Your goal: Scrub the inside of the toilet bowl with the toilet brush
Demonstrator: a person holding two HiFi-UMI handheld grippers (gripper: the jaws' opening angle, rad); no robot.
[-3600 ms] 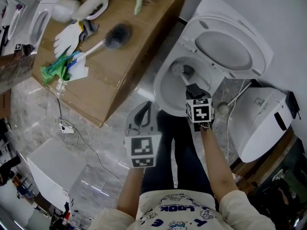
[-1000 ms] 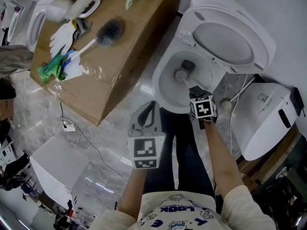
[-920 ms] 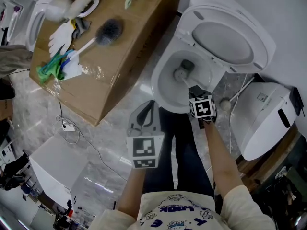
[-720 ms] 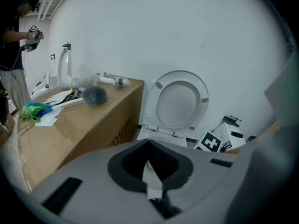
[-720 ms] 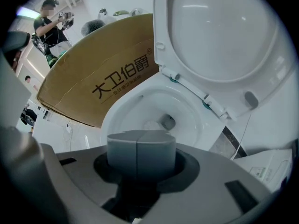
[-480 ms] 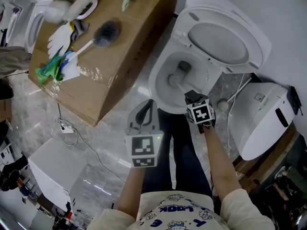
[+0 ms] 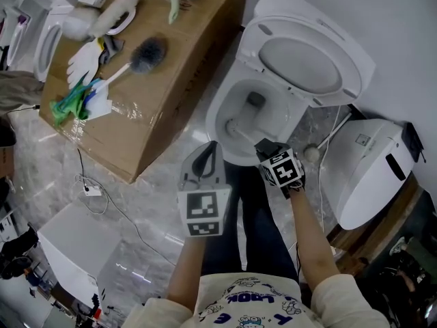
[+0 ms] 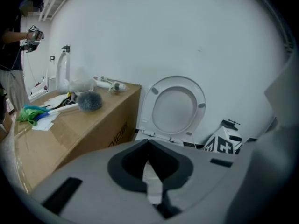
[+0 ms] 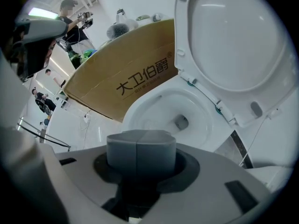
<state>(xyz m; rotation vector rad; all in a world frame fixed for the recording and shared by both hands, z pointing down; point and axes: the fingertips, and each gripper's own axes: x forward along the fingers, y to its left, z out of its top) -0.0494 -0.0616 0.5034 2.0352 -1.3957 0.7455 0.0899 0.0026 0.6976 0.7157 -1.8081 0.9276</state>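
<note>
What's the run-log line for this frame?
phase: scrub | right gripper: shut on toilet brush | brush head: inside toilet bowl | left gripper: shut, empty, outside bowl | seat: raised

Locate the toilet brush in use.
Head view: the toilet brush lies inside the toilet bowl, against the side nearest the cardboard box, handle leading to the right gripper.
</note>
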